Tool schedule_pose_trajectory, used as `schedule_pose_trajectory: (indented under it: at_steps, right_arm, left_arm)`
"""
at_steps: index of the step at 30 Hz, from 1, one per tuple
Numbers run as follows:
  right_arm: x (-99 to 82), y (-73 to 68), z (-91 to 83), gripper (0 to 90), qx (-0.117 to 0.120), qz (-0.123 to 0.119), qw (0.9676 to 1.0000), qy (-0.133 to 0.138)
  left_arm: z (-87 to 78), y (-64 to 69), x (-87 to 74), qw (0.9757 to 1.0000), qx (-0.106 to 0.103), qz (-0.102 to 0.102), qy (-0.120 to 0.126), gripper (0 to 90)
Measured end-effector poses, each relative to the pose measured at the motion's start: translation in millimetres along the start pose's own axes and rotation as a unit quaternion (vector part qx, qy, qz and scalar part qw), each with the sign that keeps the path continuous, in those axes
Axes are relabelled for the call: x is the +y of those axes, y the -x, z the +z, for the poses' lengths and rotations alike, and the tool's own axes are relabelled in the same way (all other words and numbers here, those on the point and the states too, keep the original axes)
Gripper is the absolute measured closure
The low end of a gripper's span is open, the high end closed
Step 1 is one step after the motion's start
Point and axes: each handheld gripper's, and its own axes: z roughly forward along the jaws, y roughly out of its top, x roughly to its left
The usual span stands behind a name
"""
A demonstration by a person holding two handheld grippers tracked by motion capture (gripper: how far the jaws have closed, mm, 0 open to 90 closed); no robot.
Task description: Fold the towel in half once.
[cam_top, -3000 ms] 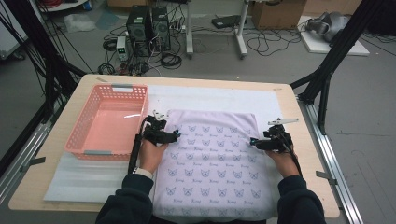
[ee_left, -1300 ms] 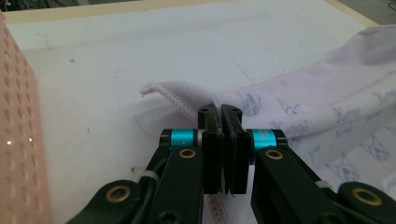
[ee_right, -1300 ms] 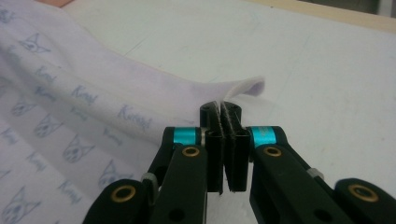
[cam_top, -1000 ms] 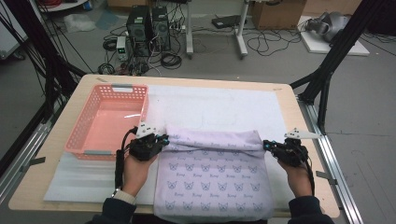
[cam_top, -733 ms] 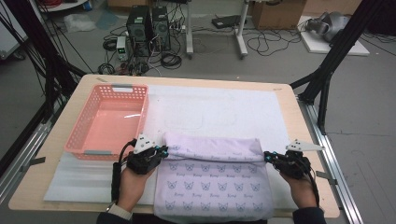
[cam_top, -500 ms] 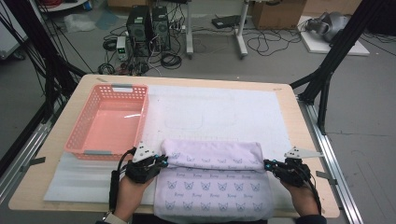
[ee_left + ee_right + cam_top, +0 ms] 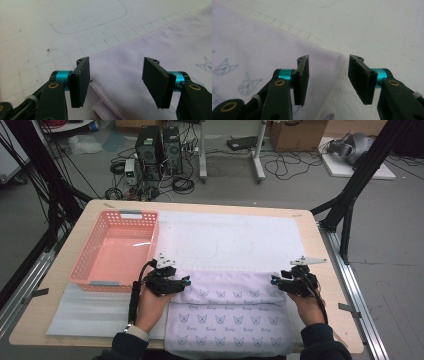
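On the table [image 7: 75, 285], the folded cloth [image 7: 230, 315] lies flat; both grippers, left [image 7: 186, 281] and right [image 7: 273, 281], have just opened their fingers, gripping nothing.

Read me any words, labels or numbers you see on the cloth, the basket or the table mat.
None can be read.
Lilac cloth: small script under each cat-face print, too blurred to read.
Pink basket: no lettering visible.
White mat: only drawn lines and grid squares, no text.

The cloth [image 7: 227, 312] is pale lilac with small cat-face prints. The basket [image 7: 80, 270] is pink. The mat [image 7: 230, 240] is white.
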Motion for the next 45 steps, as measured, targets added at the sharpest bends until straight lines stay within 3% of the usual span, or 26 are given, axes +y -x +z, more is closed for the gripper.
schedule_pose_trajectory:
  at_steps: [2,6,8,9,10,12,19,26,31,37,45]
  right_arm:
    - [2.2,0.8,8.1,55.4,-0.003,0.001,0.9999,-0.012]
    - [3.1,2.4,21.2,62.4,-0.017,-0.006,0.9991,-0.038]
    - [3.2,4.8,22.8,74.0,-0.022,-0.01,0.9988,-0.043]
    - [3.2,5.5,22.5,81.7,-0.018,-0.009,0.9989,-0.041]
    - [3.1,6.5,21.9,83.8,-0.01,-0.012,0.999,-0.041]
    - [2.8,5.8,20.0,85.2,-0.005,-0.02,0.999,-0.04]
    - [-1.9,2.7,-6.3,85.5,0.006,-0.021,0.9996,0.015]
    - [-8.8,-8.4,-36.3,85.5,0.023,-0.029,0.9979,0.054]
    - [-19.9,-16.3,-54.6,85.5,0.035,-0.034,0.9965,0.068]
    - [-38.6,-19.0,-65.7,85.3,0.054,-0.03,0.9961,0.063]
    - [-65.3,-26.6,-64.3,85.3,0.064,-0.034,0.9972,0.018]
  left_arm:
    - [6.4,-0.1,0.4,0.9999,0.009,-0.002,-0.012,40.5]
    - [13.5,0.2,-1.3,0.9996,0.006,0.005,-0.028,45.4]
    - [15.1,-0.3,-2.5,0.9993,0.002,0.02,-0.032,58.9]
    - [15.2,0.4,-3.4,0.999,-0.005,0.03,-0.032,70.3]
    - [14.7,1.2,-4.2,0.9986,-0.005,0.043,-0.031,84.5]
    - [13.2,2.1,-5.3,0.9986,-0.009,0.045,-0.026,85.7]
    - [-8.9,1.5,-7.1,0.9989,-0.023,0.032,0.027,86.0]
    - [-39.1,10.0,-9.5,0.9952,-0.049,0.038,0.075,85.7]
    - [-60.8,15.2,-19.5,0.9929,-0.067,0.042,0.089,85.5]
    - [-70.8,21.4,-40.3,0.9925,-0.089,0.047,0.069,85.2]
    - [-67.3,26.4,-61.9,0.9933,-0.103,0.051,0.017,85.2]
